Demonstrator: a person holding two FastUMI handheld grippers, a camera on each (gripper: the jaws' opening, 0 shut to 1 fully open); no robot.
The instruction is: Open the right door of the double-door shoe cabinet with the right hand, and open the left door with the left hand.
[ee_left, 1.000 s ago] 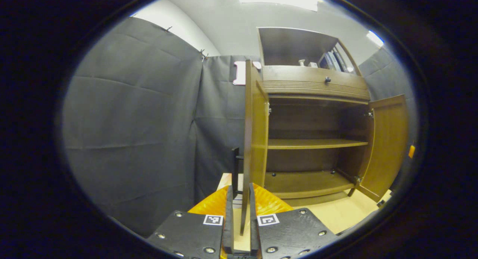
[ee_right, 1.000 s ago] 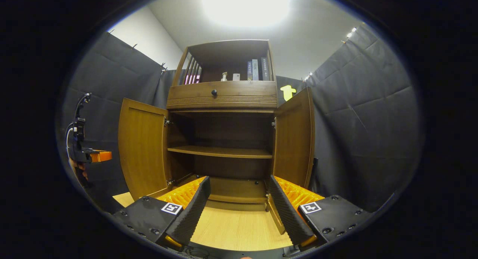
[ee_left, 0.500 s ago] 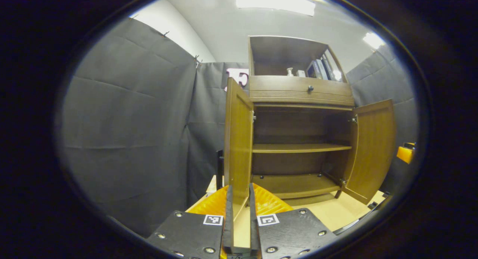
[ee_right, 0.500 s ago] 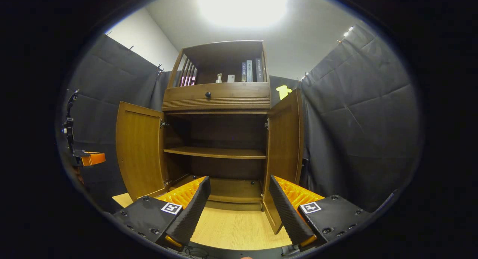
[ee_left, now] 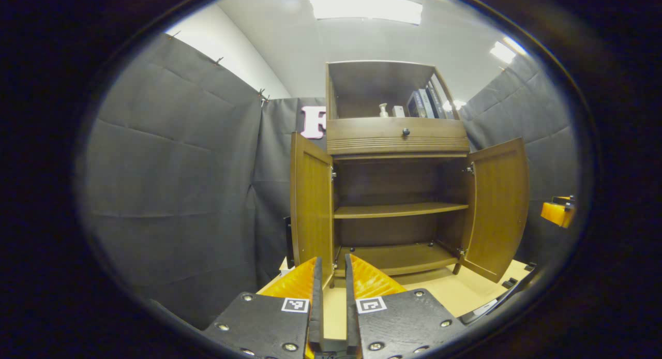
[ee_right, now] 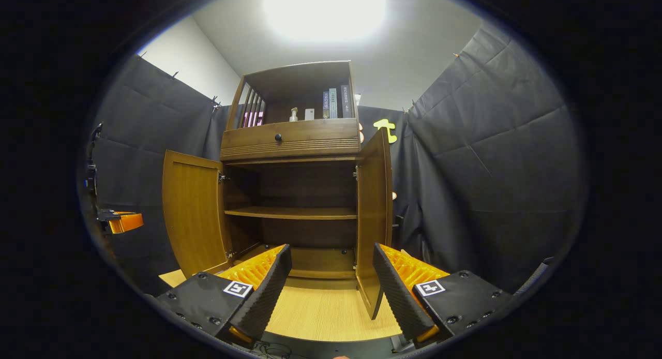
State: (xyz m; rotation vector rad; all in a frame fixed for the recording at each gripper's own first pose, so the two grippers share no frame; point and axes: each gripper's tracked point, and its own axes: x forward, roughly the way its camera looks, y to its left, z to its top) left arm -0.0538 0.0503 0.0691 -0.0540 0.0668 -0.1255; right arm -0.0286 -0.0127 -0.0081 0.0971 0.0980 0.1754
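A staged recording booth is shown: black cloth walls (ee_right: 491, 141) are pinned up around a wooden shoe cabinet (ee_right: 295, 141) set on a light wood floor (ee_right: 320, 312), with plain white ceiling and panel lights (ee_left: 364, 6) seen overhead.

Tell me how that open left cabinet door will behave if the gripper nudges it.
The left door looks like a stiff wooden panel, so it probably won't flex. It hangs on side hinges, so it should swing rather than slide. Standing free of the left gripper, it may drift.
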